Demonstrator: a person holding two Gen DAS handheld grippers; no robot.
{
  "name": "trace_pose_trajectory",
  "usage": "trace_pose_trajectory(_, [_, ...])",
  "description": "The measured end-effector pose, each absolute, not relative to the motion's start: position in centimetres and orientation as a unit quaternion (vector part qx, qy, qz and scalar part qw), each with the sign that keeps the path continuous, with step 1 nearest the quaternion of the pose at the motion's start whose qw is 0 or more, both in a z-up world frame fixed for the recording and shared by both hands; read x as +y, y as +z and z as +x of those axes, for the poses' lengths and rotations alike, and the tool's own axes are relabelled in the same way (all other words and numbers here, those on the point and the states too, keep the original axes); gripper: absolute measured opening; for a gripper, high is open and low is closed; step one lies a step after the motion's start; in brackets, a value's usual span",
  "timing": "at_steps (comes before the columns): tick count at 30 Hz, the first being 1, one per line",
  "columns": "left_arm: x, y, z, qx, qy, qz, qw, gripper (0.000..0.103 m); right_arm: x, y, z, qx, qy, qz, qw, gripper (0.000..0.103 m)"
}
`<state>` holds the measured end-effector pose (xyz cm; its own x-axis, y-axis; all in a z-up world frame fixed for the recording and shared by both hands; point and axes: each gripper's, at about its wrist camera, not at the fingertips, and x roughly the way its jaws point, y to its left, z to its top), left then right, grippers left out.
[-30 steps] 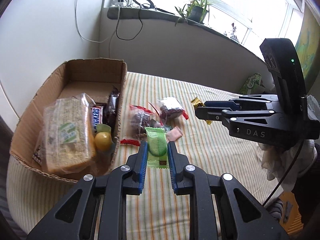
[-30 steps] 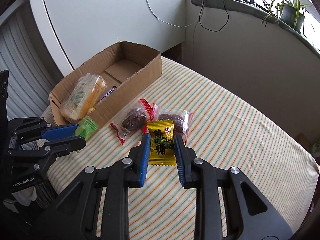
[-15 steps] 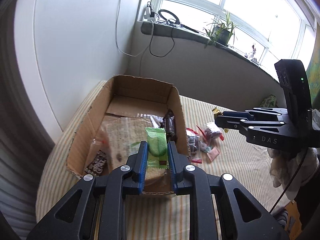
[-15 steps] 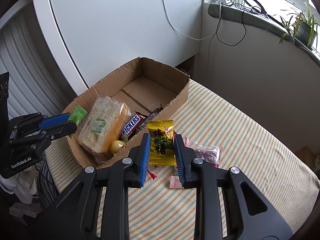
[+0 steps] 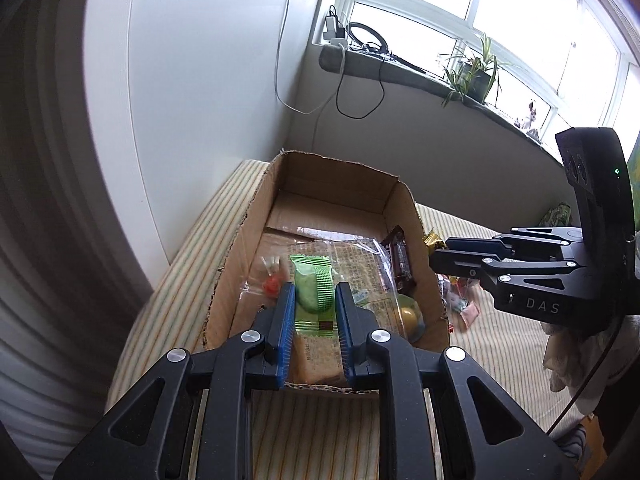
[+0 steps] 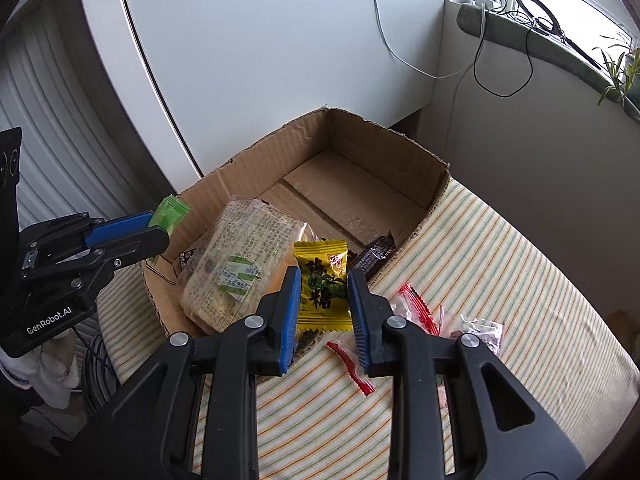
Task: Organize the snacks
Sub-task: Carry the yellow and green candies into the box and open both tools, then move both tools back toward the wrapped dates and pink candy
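Striped cloth surface (image 6: 500,264), white wall, windowsill upper right; cardboard box (image 6: 384,148) mid-frame. Left tool (image 5: 315,300) clamps green packet (image 5: 313,284), right tool (image 6: 324,292) clamps yellow candy (image 6: 323,280).

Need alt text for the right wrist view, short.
The right gripper holds a yellow candy packet in its jaws, above the near edge of an open cardboard box on a striped cloth. The box holds a cracker pack; at left, the left gripper holds a green packet.
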<state>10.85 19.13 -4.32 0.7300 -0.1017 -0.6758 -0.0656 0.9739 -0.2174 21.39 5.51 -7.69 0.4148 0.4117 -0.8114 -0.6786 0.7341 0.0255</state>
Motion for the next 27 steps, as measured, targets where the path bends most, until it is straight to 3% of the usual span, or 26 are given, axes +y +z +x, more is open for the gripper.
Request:
trace_pose_trajectory(11, [19.4, -4.2, 11.0, 0.361, -0.011, -0.108, 0.926, 0.019, 6.5, -7.3, 20.8, 0.419, 0.333, -0.165, 0.828, 0.027])
trace_pose_trajectory(13, [19.2, -4.2, 10.9, 0.361, -0.011, -0.105, 0.926, 0.02, 6.5, -7.2, 20.8, 0.419, 0.332, -0.163, 0.829, 0.037])
trace_pose_trajectory(15, [19.2, -4.1, 10.9, 0.359, -0.008, -0.105, 0.927, 0.035, 6.4, -7.0, 20.7, 0.413, 0.328, -0.161, 0.834, 0.053])
trace_pose_trajectory(27, [18.7, -3.6, 10.3, 0.354, -0.016, -0.116, 0.928, 0.037, 2.7, -5.9, 21.3, 0.411, 0.301, -0.143, 0.849, 0.053])
